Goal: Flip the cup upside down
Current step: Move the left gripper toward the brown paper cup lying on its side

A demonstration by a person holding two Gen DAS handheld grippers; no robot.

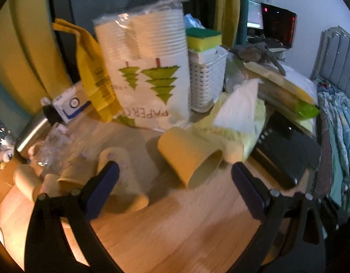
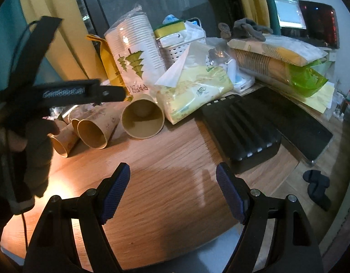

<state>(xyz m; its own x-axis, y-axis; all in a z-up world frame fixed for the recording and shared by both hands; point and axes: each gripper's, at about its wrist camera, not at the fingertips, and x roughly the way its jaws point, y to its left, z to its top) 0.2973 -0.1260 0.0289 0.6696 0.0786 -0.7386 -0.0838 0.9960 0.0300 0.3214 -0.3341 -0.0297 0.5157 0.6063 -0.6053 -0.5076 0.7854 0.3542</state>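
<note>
A tan paper cup (image 1: 191,157) lies on its side on the wooden table (image 1: 175,223), its mouth facing me; it also shows in the right wrist view (image 2: 142,119). My left gripper (image 1: 175,177) is open, hovering just short of this cup, empty. Another cup (image 1: 120,177) lies on its side partly behind the left finger (image 1: 102,188). My right gripper (image 2: 172,186) is open and empty over the bare table (image 2: 175,159), well short of the cups. The left gripper body (image 2: 68,93) shows at the left of the right wrist view.
More cups (image 2: 93,132) lie on their sides at the left. A bag of paper cups (image 1: 150,68), a white basket with a sponge (image 1: 206,68), a tissue pack (image 2: 193,91), a black device (image 2: 241,132) and stacked bags (image 2: 282,63) crowd the back and right.
</note>
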